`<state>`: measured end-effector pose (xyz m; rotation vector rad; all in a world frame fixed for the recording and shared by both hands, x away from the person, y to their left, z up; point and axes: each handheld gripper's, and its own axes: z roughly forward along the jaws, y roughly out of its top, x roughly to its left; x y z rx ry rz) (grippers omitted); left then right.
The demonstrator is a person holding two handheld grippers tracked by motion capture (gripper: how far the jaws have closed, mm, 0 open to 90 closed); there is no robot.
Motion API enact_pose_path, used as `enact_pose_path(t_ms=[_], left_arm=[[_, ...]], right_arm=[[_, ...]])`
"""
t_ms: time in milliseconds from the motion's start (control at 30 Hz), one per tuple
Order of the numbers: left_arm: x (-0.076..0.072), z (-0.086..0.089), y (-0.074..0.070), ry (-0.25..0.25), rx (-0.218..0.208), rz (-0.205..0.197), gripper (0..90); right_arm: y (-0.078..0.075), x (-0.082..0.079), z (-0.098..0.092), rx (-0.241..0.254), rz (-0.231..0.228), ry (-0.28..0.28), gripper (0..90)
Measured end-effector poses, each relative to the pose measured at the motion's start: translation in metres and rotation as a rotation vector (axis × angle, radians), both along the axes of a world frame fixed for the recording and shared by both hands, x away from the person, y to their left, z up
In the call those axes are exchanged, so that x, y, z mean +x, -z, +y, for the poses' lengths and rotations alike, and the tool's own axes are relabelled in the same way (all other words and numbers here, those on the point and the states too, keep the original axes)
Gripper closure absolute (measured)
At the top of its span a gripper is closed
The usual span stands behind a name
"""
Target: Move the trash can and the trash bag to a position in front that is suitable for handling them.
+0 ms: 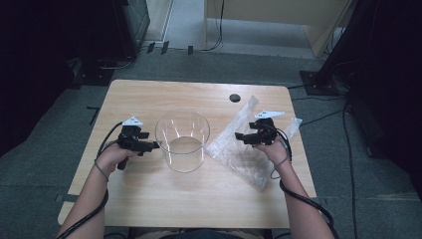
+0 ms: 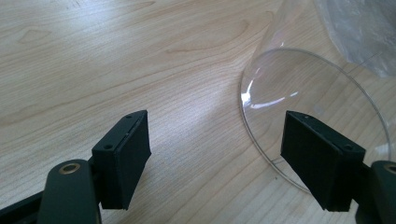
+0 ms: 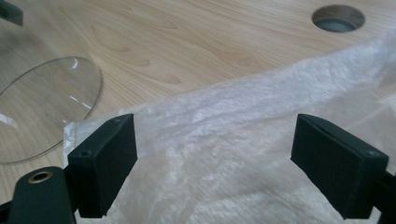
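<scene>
Here, from the high view, a clear glass cylinder (image 1: 182, 141) stands upright mid-desk (image 1: 149, 199), with a crinkled plastic bag (image 1: 239, 149) lying flat just to its right. The left gripper (image 1: 149, 145) sits close beside the glass; the right gripper (image 1: 241, 136) hovers over the bag.

In the left gripper view, the fingers (image 2: 122, 156) are spread wide and empty, the cylinder's base (image 2: 313, 112) partly between them.

In the right gripper view, the fingers (image 3: 105, 163) also stand wide apart, holding nothing, above the bag (image 3: 224, 158). It looks light, limp and slippery; pinching its near edge seems best. The glass is probably rigid and fragile.
</scene>
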<state>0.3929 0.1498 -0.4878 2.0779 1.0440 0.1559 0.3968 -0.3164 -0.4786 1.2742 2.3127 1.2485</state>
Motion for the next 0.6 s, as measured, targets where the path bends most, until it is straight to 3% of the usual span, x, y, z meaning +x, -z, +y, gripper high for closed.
enact_pose_path(t_ms=[200,600], left_arm=[[0.000,0.000,0.000,-0.003,-0.001,0.002,23.2],[0.000,0.003,0.000,-0.010,0.000,0.006,23.3]], right_arm=[[-0.001,0.002,-0.015,0.008,0.001,0.039,14.5],[-0.001,0.001,-0.047,-0.022,-0.002,0.104,14.5]])
